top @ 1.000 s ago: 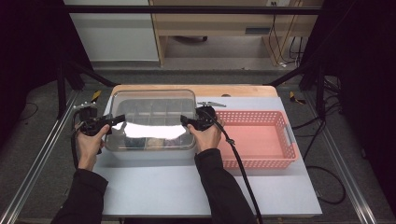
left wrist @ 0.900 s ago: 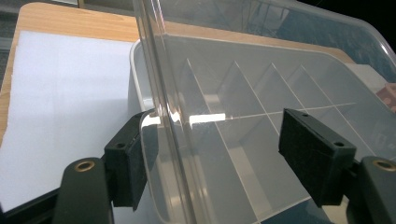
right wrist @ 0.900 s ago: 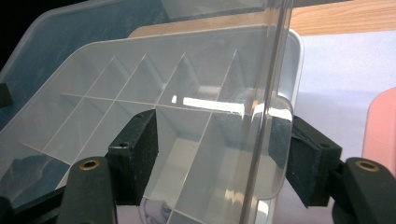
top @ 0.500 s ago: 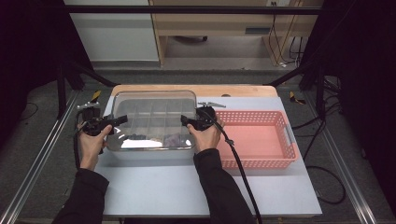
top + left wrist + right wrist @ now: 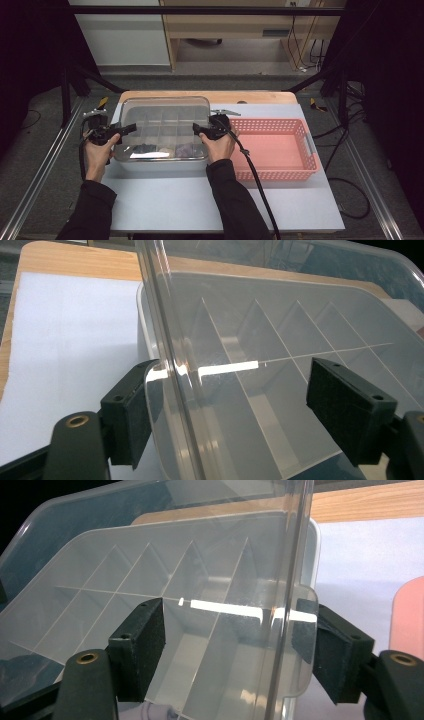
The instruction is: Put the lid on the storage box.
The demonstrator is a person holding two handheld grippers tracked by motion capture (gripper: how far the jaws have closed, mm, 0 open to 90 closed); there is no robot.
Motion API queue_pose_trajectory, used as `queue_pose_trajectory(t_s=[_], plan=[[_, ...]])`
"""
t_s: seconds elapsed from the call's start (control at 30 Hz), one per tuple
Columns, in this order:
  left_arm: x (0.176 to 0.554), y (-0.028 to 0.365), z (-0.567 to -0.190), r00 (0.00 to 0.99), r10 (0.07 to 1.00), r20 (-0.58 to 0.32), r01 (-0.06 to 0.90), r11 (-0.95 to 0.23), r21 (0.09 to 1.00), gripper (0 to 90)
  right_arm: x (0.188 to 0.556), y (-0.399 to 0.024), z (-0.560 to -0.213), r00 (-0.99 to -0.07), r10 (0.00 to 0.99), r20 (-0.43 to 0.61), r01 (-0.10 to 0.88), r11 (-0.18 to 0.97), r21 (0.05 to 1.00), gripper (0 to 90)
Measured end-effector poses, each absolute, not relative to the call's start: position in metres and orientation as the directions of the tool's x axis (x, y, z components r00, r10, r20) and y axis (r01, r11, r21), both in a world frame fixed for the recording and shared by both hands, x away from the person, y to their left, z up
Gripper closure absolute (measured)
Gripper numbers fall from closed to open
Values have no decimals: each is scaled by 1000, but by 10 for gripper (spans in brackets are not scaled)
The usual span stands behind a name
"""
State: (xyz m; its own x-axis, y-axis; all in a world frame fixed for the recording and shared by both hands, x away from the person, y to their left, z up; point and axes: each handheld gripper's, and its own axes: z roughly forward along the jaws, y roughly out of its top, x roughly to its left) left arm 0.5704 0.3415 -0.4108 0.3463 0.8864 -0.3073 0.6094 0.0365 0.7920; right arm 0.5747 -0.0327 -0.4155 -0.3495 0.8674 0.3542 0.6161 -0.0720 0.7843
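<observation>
Grey floor and dark curtains surround a white-topped table (image 5: 190,200) with a pale wooden strip along its far edge.

Left gripper (image 5: 127,131): black two-jaw tongs in the person's left hand (image 5: 97,155), at the left end of the clear plastic compartment box (image 5: 165,131). Jaws apart and have just been opening. In the left gripper view the left gripper (image 5: 227,405) straddles the raised edge of the box's clear hinged lid (image 5: 172,365): one pad sits just beside that edge, the other stands well apart from it, out over the dividers. Whether the near pad touches the plastic I cannot tell; it does not pinch.

Right gripper (image 5: 199,131): same kind of tongs in the right hand (image 5: 219,147), at the box's right end, black cable trailing back over the forearm. Jaws apart, also just been opening. In the right gripper view the right gripper (image 5: 227,640) has the lid edge and its small clear tab between the pads; the tab lies just in front of one pad, the other is clear of it.

Box sits on the table between the two hands, lid tilted up off the base, white dividers visible inside, a few small dark and pale items in the compartments nearest the person. Just right of the box, near the right hand, a pink rectangular plastic mesh basket (image 5: 305,150) stands on the same surface. Behind the box, a small grey metal piece (image 5: 226,112) lies near the wooden strip.
</observation>
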Motion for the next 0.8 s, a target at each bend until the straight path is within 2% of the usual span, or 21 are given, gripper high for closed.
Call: queue_pose_trajectory(t_s=[0.33, 0.43, 0.8], plan=[[571, 338, -410, 340, 898, -280, 613, 14, 790, 211, 573, -33, -415, -340, 874, 347, 615, -72, 785, 298], [572, 336, -410, 335, 907, -254, 609, -3, 793, 239, 574, -34, -415, -334, 880, 337, 617, -66, 784, 294], [569, 347, -410, 315, 903, -291, 616, 39, 787, 273, 578, -33, -423, -321, 880, 350, 664, -54, 746, 269]])
